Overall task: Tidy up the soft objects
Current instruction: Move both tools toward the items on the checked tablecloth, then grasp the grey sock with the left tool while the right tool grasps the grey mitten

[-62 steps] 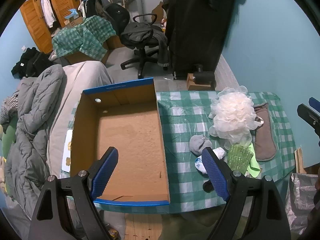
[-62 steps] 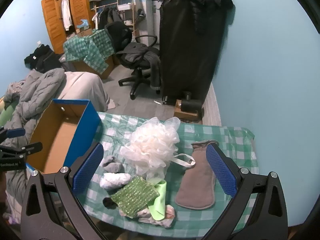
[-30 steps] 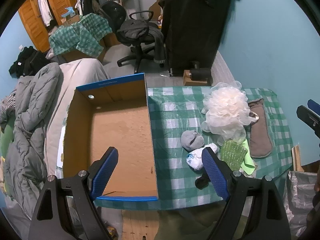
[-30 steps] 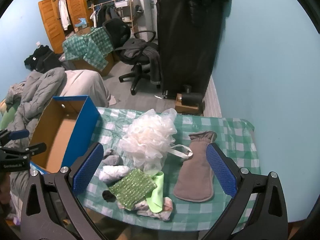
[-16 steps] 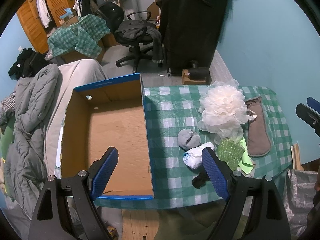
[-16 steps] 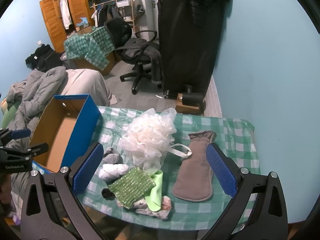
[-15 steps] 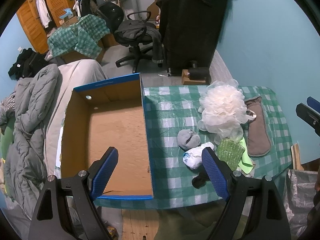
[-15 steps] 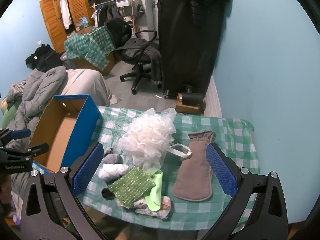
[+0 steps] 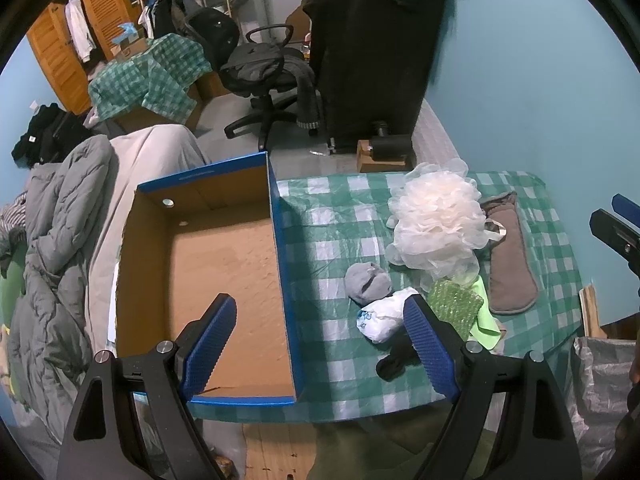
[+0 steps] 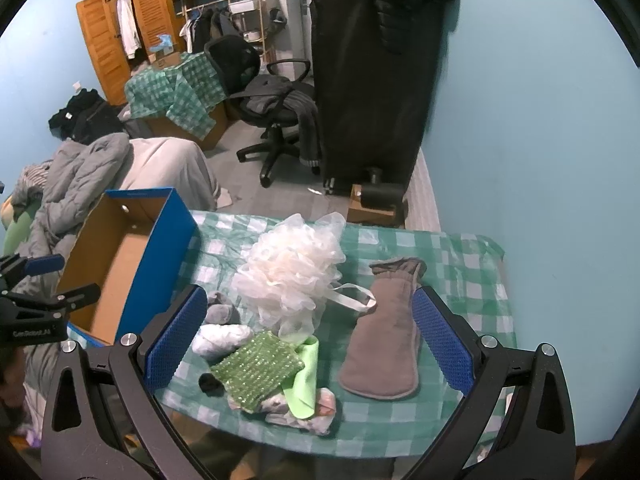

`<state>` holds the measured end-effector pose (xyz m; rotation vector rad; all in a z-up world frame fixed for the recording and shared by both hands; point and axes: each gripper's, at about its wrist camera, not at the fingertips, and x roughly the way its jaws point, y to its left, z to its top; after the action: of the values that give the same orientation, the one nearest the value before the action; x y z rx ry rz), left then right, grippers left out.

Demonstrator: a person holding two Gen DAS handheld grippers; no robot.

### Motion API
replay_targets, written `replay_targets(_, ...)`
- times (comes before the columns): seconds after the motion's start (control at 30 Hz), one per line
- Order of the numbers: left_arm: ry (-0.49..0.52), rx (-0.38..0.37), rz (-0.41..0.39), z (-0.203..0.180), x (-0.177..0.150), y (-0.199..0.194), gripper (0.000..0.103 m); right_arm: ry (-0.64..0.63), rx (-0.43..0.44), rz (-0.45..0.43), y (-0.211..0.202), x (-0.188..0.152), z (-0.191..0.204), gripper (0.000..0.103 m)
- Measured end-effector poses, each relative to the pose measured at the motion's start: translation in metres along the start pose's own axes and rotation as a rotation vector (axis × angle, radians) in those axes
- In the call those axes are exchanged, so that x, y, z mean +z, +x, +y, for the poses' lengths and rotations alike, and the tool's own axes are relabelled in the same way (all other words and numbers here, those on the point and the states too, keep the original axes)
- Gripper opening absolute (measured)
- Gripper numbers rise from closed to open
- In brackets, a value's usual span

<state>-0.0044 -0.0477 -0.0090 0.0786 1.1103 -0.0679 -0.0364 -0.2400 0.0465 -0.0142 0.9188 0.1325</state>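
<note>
Dim, cool indoor light with a blue cast. Both views bend strongly toward black circular rims. The black wardrobe bag (image 9: 376, 52) looks slightly blurred along its right edge; shadows beneath it stay soft.

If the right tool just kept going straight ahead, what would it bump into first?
Most likely the white puffy bath sponge on the checked table. It sits about in the middle between the open right tool fingers. The sparkly green cloth lies nearer but lower, so depth is hard to judge.
</note>
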Motion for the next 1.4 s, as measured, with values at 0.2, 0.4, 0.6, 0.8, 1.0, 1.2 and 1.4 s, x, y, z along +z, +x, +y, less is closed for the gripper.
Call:
replay_targets(0.2,0.003,-0.005,0.004,0.0,0.002,0.002,0.087,0.006,0.0,0.007,0.0,-0.003,-0.003,0.101)
replay_targets(0.4,0.007,-0.002,0.013,-0.001,0.005,0.009,0.087,0.027,0.003,0.02,0.002,0.0,-0.022,0.101)
replay_targets(0.6,0.025,0.006,0.035,-0.004,0.007,0.021,0.087,0.047,-0.002,0.039,0.007,0.002,-0.035,0.101)
replay_targets(0.8,0.037,-0.005,0.064,-0.009,0.012,0.035,0.087,0.053,-0.017,0.059,0.016,0.001,-0.053,0.101)
replay_targets(1.0,0.052,-0.019,0.09,-0.018,0.019,0.052,0.087,0.058,-0.033,0.089,0.027,-0.003,-0.072,0.101)
replay_targets(1.2,0.048,-0.04,0.132,-0.024,0.023,0.072,0.087,0.062,-0.037,0.117,0.041,-0.006,-0.088,0.101)
replay_targets(1.4,0.06,-0.037,0.162,-0.034,0.024,0.091,0.087,0.07,-0.032,0.158,0.062,-0.012,-0.103,0.101)
